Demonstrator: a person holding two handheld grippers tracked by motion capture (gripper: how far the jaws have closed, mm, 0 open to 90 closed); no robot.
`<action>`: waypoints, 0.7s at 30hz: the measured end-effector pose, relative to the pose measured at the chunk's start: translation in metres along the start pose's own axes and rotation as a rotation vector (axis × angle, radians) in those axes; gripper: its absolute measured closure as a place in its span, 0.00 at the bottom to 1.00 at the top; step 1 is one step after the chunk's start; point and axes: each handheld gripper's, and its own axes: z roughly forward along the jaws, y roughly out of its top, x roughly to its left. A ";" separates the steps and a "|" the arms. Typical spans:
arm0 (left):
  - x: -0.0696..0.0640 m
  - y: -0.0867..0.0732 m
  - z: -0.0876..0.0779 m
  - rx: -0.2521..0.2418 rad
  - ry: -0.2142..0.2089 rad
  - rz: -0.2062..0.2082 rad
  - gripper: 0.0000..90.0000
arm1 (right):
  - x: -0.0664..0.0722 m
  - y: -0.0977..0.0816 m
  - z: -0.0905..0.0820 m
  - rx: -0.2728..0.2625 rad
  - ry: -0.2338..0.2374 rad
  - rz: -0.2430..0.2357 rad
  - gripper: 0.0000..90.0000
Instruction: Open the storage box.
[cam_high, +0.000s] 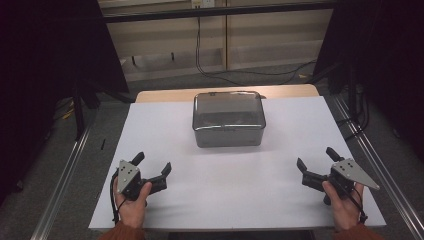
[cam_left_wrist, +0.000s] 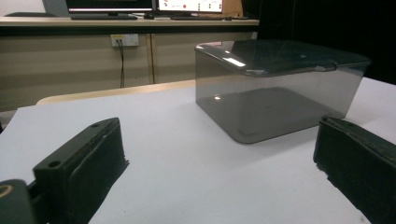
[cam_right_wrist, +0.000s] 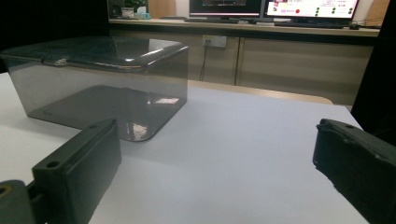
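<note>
A smoky grey see-through plastic box (cam_high: 228, 119) with its lid on stands at the middle back of the white table top (cam_high: 235, 170). The box (cam_left_wrist: 275, 88) looks empty in the left gripper view, and the same box (cam_right_wrist: 100, 84) sits at the left of the right gripper view. My left gripper (cam_high: 154, 165) rests near the front left of the table, held by a hand, open with nothing between its jaws. My right gripper (cam_high: 316, 158) rests at the front right, also open and empty. Both grippers point toward the box and stay well short of it.
The white sheet lies on a wooden table whose bare far edge (cam_high: 165, 95) shows behind the box. Metal rails (cam_high: 65, 170) run along both sides on the floor. Beyond the table are a cabinet wall, a hanging cable (cam_high: 200, 55) and monitors (cam_right_wrist: 308, 7).
</note>
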 end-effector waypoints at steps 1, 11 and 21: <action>0.000 0.000 0.000 0.001 0.002 -0.009 0.02 | 0.000 0.000 0.000 0.001 -0.001 0.001 0.01; -0.001 -0.001 0.001 0.008 0.008 -0.018 0.03 | 0.005 0.003 0.009 -0.001 0.018 0.000 0.00; -0.007 -0.003 0.006 0.028 -0.022 -0.021 0.04 | 0.009 0.006 0.018 0.010 0.046 0.007 0.00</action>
